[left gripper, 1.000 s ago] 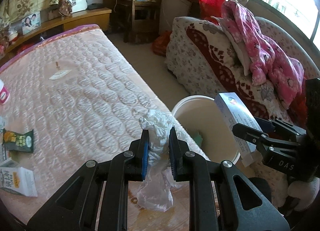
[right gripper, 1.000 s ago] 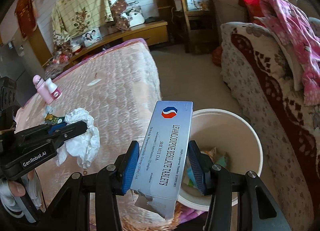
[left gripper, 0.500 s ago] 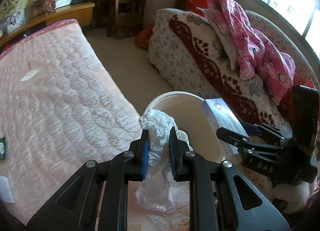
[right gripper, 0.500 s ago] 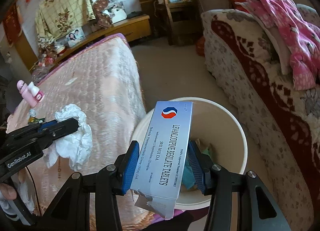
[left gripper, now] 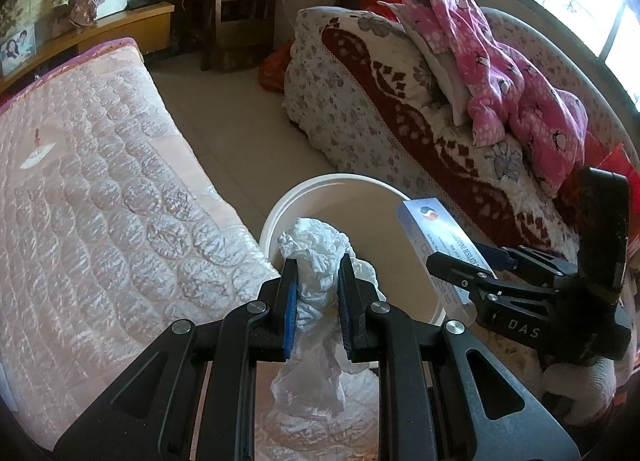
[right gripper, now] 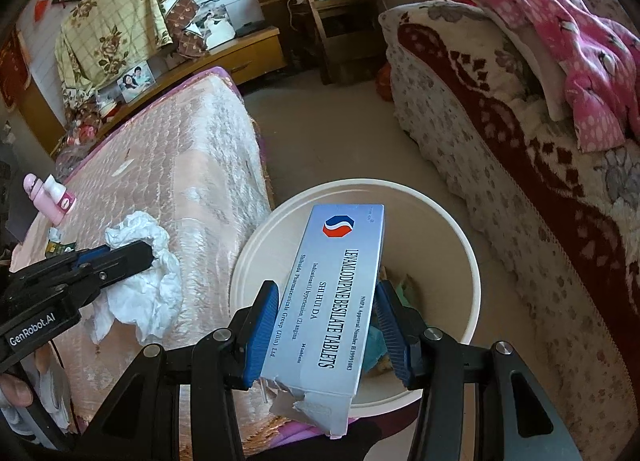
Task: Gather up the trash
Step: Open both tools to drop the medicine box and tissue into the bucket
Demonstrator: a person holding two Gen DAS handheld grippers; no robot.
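My left gripper (left gripper: 318,265) is shut on a crumpled white tissue (left gripper: 316,257) and holds it at the near left rim of a cream trash bucket (left gripper: 320,189). My right gripper (right gripper: 326,293) is shut on a silver-blue tablet box (right gripper: 336,301) and holds it over the bucket (right gripper: 452,221), which has some trash in its bottom. The left gripper with the tissue (right gripper: 148,281) shows at the left of the right wrist view, over the mattress edge. The right gripper with the box (left gripper: 436,241) shows at the right of the left wrist view.
The bucket stands on the floor between a pink quilted mattress (left gripper: 88,197) and a floral sofa (left gripper: 400,109) with pink clothes (left gripper: 500,73). A pink bottle (right gripper: 52,197) and small wrappers (right gripper: 56,247) lie on the mattress's far left. A wooden chair (right gripper: 332,1) stands at the back.
Both grippers have moved toward the bucket with their loads. The tissue has gone from over the mattress to the bucket's rim, and the box sits further over the opening.
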